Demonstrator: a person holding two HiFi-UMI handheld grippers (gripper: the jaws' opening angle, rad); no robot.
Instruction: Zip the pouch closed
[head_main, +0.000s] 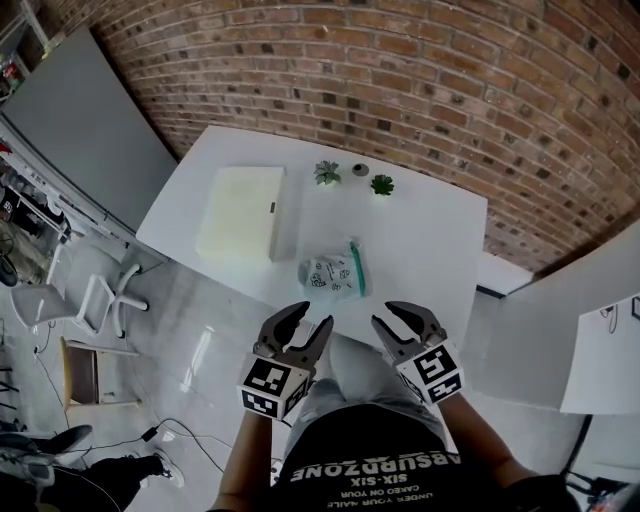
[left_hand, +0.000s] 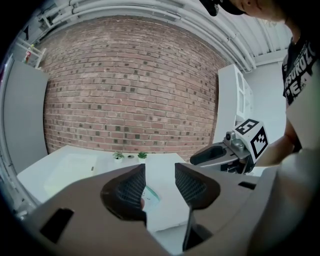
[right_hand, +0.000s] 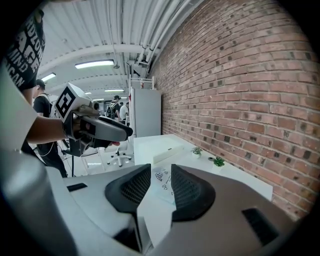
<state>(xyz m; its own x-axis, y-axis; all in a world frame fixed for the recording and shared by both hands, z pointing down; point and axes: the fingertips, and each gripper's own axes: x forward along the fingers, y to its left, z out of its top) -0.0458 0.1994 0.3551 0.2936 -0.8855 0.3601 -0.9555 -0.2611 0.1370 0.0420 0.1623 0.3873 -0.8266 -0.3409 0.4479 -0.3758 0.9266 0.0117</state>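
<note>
Pouch (head_main: 332, 274), clear printed plastic with green zip, lies near white table (head_main: 425, 240) front edge; slider unreadable. Left gripper (head_main: 313, 316), right gripper (head_main: 386, 313): jaws apart, empty.

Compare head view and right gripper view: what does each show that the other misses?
Head view only: the right gripper from outside, jaws apart and empty, and a green zipper strip. Right gripper view only: ceiling lights and pipes. Both: the pouch on the white table, the flat white box, two small plants, the left gripper, brick wall.
</note>
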